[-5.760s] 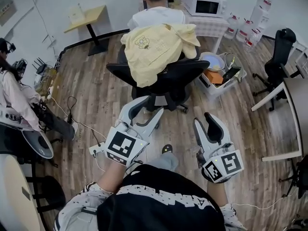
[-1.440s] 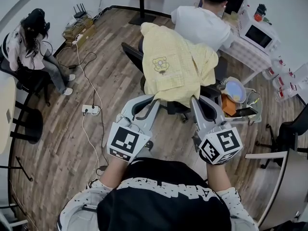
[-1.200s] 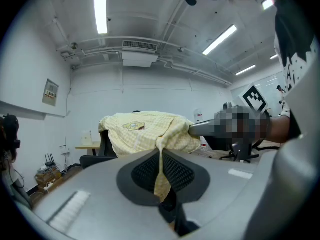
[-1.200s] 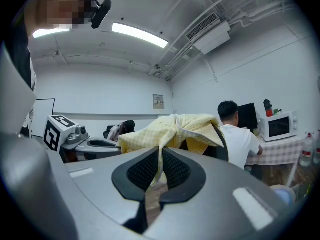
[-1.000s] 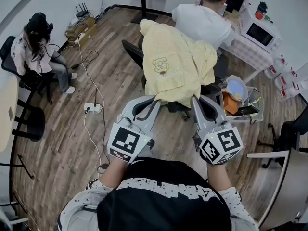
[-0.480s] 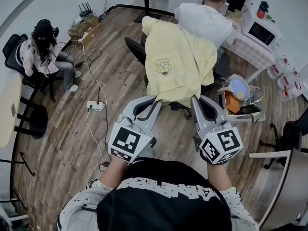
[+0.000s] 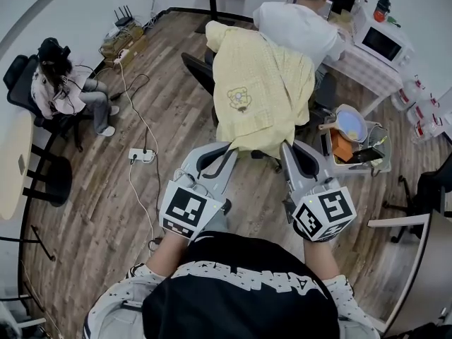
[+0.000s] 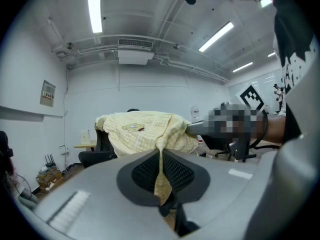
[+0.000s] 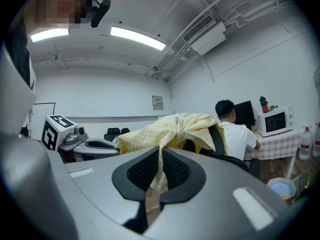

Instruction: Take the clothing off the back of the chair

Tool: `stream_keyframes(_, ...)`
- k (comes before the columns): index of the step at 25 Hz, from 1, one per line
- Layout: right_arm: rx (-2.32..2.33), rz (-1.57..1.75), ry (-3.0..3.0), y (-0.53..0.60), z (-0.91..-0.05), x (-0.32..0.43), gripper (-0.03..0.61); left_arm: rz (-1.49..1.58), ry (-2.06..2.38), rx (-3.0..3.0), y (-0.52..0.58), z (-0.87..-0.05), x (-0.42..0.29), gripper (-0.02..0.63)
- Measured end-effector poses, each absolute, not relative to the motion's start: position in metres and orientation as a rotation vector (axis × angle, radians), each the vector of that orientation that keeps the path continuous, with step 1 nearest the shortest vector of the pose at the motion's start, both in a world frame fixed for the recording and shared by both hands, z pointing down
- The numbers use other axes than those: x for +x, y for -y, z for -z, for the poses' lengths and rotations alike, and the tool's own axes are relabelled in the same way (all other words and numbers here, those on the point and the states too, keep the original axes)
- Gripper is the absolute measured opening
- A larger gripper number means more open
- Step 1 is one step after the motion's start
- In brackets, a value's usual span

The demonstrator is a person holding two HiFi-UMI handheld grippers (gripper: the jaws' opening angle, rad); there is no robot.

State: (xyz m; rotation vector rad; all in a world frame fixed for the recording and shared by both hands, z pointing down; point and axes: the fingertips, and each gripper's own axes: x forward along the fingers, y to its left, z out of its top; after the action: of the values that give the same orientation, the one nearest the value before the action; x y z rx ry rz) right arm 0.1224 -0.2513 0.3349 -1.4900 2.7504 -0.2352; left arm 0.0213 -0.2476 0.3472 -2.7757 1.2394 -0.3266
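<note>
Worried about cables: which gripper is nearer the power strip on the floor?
Left. In the head view the left gripper is right of the power strip; the right gripper is farther right. Both hold the shirt.

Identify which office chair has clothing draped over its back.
The black chair in the middle, under the yellow shirt; the chair at the right edge is bare.

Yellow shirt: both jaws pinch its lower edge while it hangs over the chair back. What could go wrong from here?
1. The left gripper and right gripper each hold only a thin fold of the shirt; a sharp pull might slip it out.
2. Its top wraps over the chair back, so pulling low may snag it or roll the chair.
3. A seated person is close behind the chair and could be bumped.
</note>
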Motion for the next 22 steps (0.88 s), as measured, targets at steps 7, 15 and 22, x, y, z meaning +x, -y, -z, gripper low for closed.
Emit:
stream_keyframes(7, -1.493, 0.247, -2.727, 0.243, -0.339, 0.125, 0.031, 0.338, -1.234, -2.775, 0.239, -0.350, 0.023, 0.012)
stream_keyframes(15, -1.491, 0.252, -2.715, 0.236, -0.341, 0.125, 0.031, 0.354, -1.224, -2.769, 0.232, -0.351, 0.024, 0.012)
stream_keyframes(22, -1.480, 0.261, -2.729, 0.228, -0.343, 0.125, 0.031, 0.368, -1.226, -2.765, 0.224, -0.352, 0.026, 0.012)
